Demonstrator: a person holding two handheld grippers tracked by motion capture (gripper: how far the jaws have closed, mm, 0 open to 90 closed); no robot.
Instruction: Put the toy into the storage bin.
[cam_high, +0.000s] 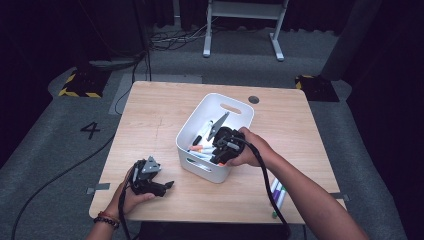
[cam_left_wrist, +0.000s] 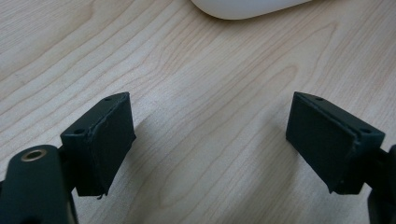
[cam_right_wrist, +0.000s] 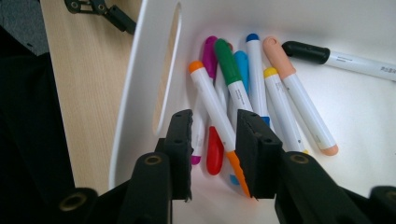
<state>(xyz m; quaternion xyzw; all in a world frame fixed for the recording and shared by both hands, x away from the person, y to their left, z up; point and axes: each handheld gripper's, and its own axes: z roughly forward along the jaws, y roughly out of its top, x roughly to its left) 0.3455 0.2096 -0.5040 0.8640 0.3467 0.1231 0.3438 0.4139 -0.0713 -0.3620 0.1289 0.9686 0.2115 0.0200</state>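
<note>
Dark curtains and grey carpet ring a pale wooden surface, and a white bin stands near its middle, slightly toward the far edge. The work in hand looks like collecting markers into that bin: a loose heap of them already lies against its near wall, and a few more markers wait by the near right corner, just beside the person's right forearm.

The right gripper reaches down inside the bin. Its fingers stand narrow, with the orange-capped marker running between them; the gap looks a little wider than the barrel, so this reads as a marker being let go onto the heap rather than squeezed. Dipping low into the bin before loosening makes sense: the marker settles among the others instead of bouncing out.

The left gripper rests low over bare wood near the near left corner, its fingers spread wide with nothing between them, the bin's rounded corner just ahead. It seems parked out of the way.
</note>
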